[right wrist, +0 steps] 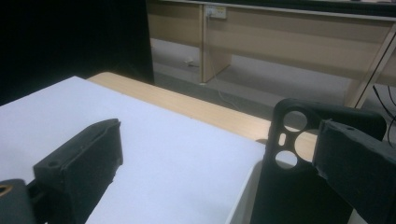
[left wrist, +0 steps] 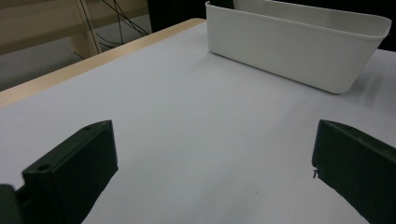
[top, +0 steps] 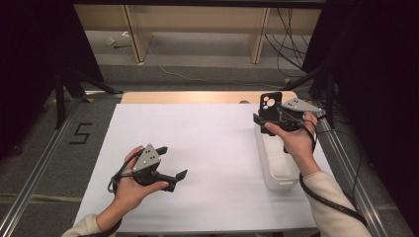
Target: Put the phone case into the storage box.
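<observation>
Forearms and hands enter the high view from its bottom edge, each hand holding one tool. Left tool [top: 170, 165] rests low over the near-left part of the tabletop [top: 207, 148], jaws spread wide with nothing between them. The left gripper view confirms this: both black jaws stand far apart over the bare white surface, with the white bin [left wrist: 299, 44] farther off at upper right.

Right tool [top: 269, 118] is held above the far end of the white bin [top: 276, 168], which sits along the right edge of the tabletop. A black phone case [top: 270, 106] stands upright at this tool, camera cut-outs at the top. In the right gripper view, the phone case [right wrist: 299, 186] rises beside the right-hand jaw, which overlaps its edge; the left-hand jaw stands well apart from it. The jaws are therefore spread. Whether the case touches the right-hand jaw or merely stands behind it cannot be determined. The case's lower part sits at the bin's rim [right wrist: 243, 200]; its foot is out of frame.
</observation>
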A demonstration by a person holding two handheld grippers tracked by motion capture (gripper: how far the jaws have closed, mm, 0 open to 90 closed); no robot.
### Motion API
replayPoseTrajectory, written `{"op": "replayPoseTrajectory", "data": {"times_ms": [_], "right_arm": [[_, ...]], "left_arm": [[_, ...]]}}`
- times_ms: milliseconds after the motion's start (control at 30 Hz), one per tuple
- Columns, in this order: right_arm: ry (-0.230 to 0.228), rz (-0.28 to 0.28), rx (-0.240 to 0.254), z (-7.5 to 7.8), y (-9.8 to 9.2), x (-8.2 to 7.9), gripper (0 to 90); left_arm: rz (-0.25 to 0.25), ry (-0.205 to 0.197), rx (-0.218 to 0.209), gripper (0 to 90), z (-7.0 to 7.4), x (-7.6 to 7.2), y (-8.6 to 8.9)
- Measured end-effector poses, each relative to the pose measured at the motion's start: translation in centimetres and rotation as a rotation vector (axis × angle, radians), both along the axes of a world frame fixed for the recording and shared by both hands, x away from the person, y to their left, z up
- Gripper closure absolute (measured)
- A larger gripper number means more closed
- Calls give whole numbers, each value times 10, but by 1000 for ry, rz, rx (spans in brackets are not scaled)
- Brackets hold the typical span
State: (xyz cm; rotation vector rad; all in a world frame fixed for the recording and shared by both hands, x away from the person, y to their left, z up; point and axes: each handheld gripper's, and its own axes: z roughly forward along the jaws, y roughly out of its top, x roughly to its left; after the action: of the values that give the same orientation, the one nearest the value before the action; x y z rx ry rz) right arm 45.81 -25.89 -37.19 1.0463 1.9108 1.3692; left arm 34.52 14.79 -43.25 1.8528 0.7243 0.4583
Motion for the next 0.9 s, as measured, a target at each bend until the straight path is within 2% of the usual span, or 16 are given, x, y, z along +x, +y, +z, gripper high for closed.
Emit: {"op": "replayPoseTrajectory", "data": {"times_ms": [500,900], "right_arm": [[3,62,8,-4,-1,-27,42],[7,82,4,-8,-6,-41,49]], "left_arm": [[-2,-1,-2,0,0,0,0],[-2,-2,-2,0,1,0,0]]}}
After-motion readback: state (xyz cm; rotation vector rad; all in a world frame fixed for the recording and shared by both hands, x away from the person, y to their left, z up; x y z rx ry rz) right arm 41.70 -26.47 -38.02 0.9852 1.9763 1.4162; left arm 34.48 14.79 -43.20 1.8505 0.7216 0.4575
